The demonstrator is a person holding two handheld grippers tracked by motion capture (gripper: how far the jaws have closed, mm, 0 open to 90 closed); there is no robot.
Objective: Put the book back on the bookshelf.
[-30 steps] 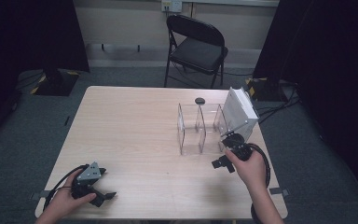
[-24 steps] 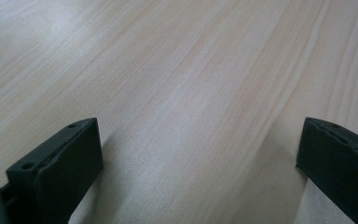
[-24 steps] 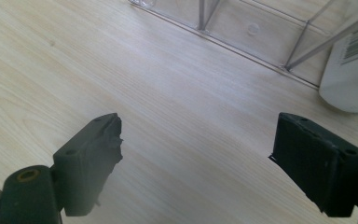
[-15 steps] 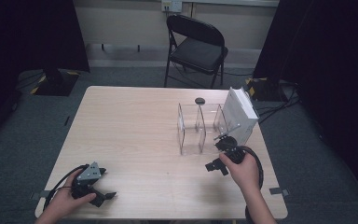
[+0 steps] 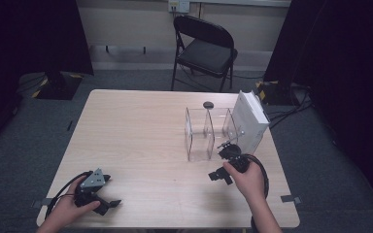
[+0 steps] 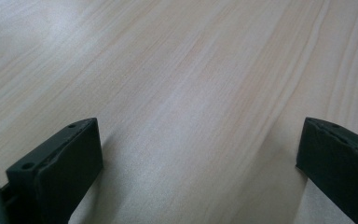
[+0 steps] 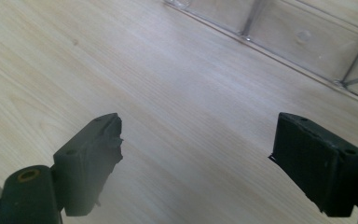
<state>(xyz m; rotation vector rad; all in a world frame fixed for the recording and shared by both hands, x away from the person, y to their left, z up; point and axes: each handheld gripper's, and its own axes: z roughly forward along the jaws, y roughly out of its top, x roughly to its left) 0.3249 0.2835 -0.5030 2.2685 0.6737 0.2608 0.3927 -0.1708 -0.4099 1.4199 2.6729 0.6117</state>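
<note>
The clear acrylic organizer [image 5: 209, 133] is standing just ahead of the right gripper [image 5: 222, 162], with the white box [image 5: 249, 120] leaning against its far side. Both the right gripper and the left gripper [image 5: 104, 194] are gaping wide, holding nothing, over the wooden table [image 5: 136, 131].

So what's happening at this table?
A person sits at a wooden table with a two-jaw gripper in each hand. The right gripper is open and holds nothing, close to a clear plastic divider rack with a white box leaning against it. The left gripper, also open, rests near the table's front corner. A small dark round thing lies behind the rack.
</note>
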